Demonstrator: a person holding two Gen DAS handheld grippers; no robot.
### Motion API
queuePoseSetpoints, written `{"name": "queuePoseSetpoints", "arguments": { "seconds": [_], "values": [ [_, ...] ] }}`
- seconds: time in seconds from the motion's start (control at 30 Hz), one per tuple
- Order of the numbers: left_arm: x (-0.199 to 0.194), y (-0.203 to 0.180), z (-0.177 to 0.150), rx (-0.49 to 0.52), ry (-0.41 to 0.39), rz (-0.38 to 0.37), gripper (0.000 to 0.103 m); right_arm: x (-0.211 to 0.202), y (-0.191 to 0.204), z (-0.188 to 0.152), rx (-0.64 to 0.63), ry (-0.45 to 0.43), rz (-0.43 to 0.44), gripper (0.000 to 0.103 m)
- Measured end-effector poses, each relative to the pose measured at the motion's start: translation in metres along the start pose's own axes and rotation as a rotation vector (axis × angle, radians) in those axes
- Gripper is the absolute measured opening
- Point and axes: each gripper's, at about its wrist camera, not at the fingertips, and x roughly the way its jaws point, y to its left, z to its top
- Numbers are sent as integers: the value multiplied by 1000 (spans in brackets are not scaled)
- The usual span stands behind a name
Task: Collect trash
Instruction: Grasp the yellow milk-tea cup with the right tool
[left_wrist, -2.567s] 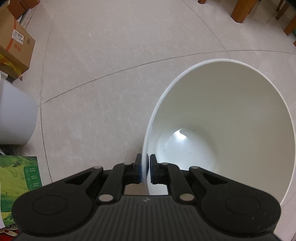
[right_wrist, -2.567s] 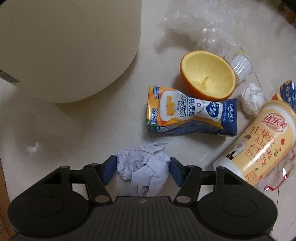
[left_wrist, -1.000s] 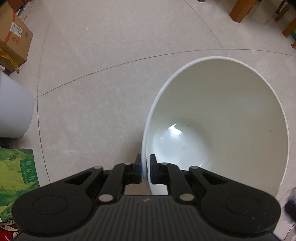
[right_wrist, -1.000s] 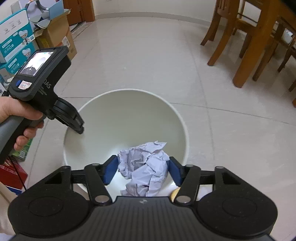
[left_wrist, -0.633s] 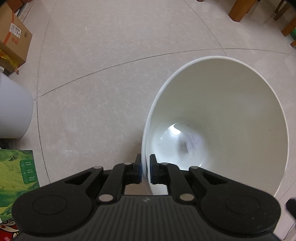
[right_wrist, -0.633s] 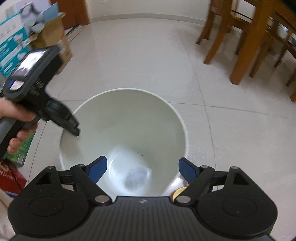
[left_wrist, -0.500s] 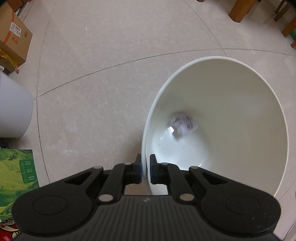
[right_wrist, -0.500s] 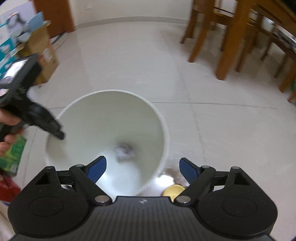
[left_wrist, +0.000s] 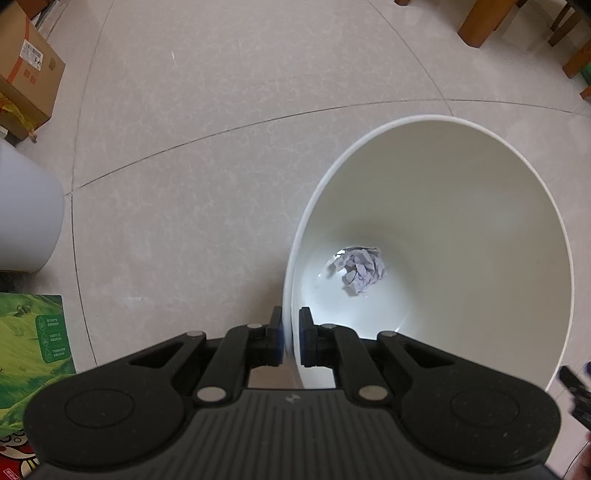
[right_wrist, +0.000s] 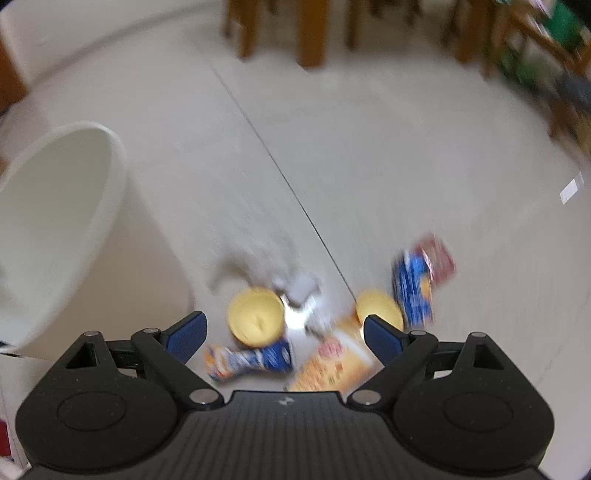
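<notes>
Left wrist: tool (left_wrist: 291, 341) pinches bin (left_wrist: 480, 206) rim.

A home's dining area: pale tiled floor (left_wrist: 229, 155) ahead of the tongs, wooden chair and table legs (right_wrist: 312, 33) beyond it, and cardboard boxes (left_wrist: 26, 74) far to the left.

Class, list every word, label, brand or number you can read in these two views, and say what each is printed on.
Nothing reads clearly.
Cardboard box: white barcode label, print too small.
Green carton: white symbols and lines, too small.
Orange cup and blue pouch: print blurred.
Blue carton: blurred.
White bin: no print visible.
</notes>
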Motion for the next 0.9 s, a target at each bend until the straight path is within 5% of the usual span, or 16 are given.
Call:
{"name": "queuePoseSetpoints", "arguments": {
  "seconds": [0.3, 0.9],
  "values": [
    [0, 1, 0, 5, -2, 0, 6, 98, -53, -37, 384, 183, -8, 89],
    [-1, 2, 3, 6, -3, -4, 6, 181, -57, -34, 434, 230, -126, 88]
  ]
}}
